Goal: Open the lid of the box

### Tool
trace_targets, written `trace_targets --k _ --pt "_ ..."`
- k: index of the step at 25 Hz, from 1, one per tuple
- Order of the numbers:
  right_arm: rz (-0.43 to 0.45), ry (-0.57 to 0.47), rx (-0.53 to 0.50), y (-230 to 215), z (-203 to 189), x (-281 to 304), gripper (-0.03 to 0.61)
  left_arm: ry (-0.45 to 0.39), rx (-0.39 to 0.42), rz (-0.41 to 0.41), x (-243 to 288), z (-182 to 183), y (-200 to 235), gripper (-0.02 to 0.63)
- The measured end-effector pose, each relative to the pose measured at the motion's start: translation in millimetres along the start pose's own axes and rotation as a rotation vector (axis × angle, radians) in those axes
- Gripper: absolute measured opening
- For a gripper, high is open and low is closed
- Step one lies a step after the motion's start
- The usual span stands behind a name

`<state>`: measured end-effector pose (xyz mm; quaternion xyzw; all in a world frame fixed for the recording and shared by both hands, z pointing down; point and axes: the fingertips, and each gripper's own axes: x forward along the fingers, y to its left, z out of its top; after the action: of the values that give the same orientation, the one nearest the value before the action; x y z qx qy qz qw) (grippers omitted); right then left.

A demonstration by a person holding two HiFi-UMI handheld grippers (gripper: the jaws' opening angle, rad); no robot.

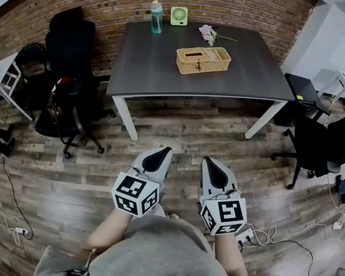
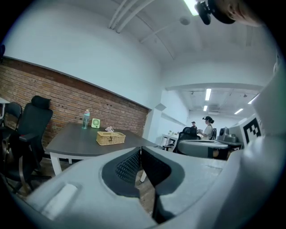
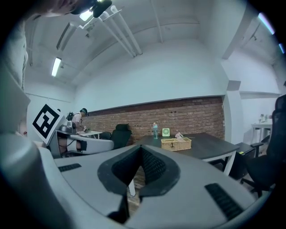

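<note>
— Where's the box?
— The wicker box [image 1: 203, 60] sits on the table [image 1: 151, 66], well ahead. My left gripper [image 1: 161, 153] and right gripper [image 1: 211, 164] are both closed, empty.
— Risk?
— Arriving closed, I'd likely shove it, lid unopened.

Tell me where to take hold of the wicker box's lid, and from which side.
Grip the front edge of the lid at the dark clasp, coming from the near side of the table. The wicker box sits flat with that clasp facing you; probably the lid lifts there, though no hinge shows.
</note>
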<state>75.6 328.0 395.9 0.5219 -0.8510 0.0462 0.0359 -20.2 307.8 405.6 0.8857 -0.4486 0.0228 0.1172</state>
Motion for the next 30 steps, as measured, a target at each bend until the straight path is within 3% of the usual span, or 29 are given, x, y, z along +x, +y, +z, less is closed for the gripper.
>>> trace_targets --k 7,12,14,17,30 --pt "0.013 0.042 0.031 -9 -17 2 0.003 0.028 -0.011 0.016 7 -9 -2 0.021" --pt "0.025 0.062 0.068 -13 -23 15 0.065 0.043 -0.027 0.022 13 -10 9 0.026" --pt "0.025 0.068 0.07 -18 -25 21 0.088 0.049 -0.024 0.021 20 -12 14 0.056" --pt "0.022 0.075 0.072 -29 -29 34 0.133 0.045 -0.009 0.025 34 -12 22 0.082" --pt "0.029 0.083 0.086 -90 -17 133 0.174 0.033 -0.009 0.05 123 10 88 0.132"
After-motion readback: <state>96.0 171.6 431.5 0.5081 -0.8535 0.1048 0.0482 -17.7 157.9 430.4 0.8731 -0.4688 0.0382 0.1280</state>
